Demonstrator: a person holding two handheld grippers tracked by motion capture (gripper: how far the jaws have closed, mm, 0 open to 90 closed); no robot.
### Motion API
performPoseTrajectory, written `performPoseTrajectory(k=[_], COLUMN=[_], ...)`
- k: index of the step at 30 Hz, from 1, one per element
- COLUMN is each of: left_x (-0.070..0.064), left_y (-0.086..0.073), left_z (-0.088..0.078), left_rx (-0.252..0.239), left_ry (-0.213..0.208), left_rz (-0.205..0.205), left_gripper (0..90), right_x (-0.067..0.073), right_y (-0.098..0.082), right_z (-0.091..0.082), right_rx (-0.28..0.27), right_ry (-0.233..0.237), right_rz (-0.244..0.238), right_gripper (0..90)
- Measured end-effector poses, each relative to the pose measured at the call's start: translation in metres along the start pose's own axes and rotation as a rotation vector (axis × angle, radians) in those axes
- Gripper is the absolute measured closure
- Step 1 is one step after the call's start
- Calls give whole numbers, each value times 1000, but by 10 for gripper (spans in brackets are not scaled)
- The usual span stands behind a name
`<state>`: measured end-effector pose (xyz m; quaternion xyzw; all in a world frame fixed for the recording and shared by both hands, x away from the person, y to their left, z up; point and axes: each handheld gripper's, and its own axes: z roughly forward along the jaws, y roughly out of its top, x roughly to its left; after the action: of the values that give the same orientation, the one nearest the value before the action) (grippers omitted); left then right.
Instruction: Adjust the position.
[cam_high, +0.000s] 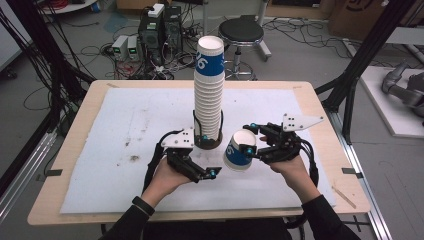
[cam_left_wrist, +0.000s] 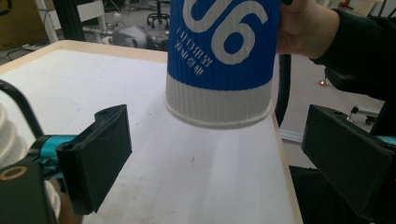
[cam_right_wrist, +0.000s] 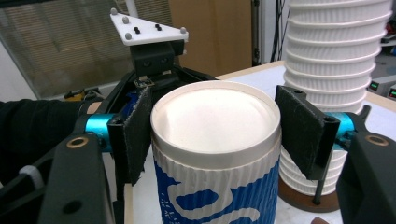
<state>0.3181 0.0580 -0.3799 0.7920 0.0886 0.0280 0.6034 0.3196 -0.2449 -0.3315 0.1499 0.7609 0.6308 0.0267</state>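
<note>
My left gripper (cam_high: 212, 172) stands with its jaws spread wide and empty, low over the white table sheet (cam_high: 120, 130), aimed rightward at the blue-and-white ribbed paper cup (cam_high: 239, 150). The cup hangs just right of it, tilted, clear of the sheet, its base ring between and ahead of my open pads (cam_left_wrist: 100, 156). The tall stack of white ribbed paper cups (cam_high: 208, 95) on its brown round base stands just behind both tools. My right gripper (cam_high: 251, 145) is clamped across the cup. I judge that closing the left jaws too hard could crush the thin wall, and swinging the cup wide could topple the stack.
</note>
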Motion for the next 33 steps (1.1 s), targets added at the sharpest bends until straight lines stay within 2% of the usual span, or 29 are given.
performPoseTrajectory(k=[10,13,23,31,33], left_x=[-3,-2,-3,-1,0], left_y=[-2,-2,-3,-6,-6], left_z=[19,21,29,35,35], left_rx=[-3,-5,0,15,6], left_ry=[-25,-25,-63,-71,-77], left_rz=[-1,-1,-12,-36,-42], left_gripper=[84,84,83,84,92], right_x=[6,8,10,10,10], right_y=[-3,-4,-5,-6,-6], right_z=[15,19,26,27,27], right_rx=[24,33,35,27,20], right_ry=[27,36,42,54,56], right_rz=[-8,-7,-3,9,10], right_gripper=[316,316,316,316,316])
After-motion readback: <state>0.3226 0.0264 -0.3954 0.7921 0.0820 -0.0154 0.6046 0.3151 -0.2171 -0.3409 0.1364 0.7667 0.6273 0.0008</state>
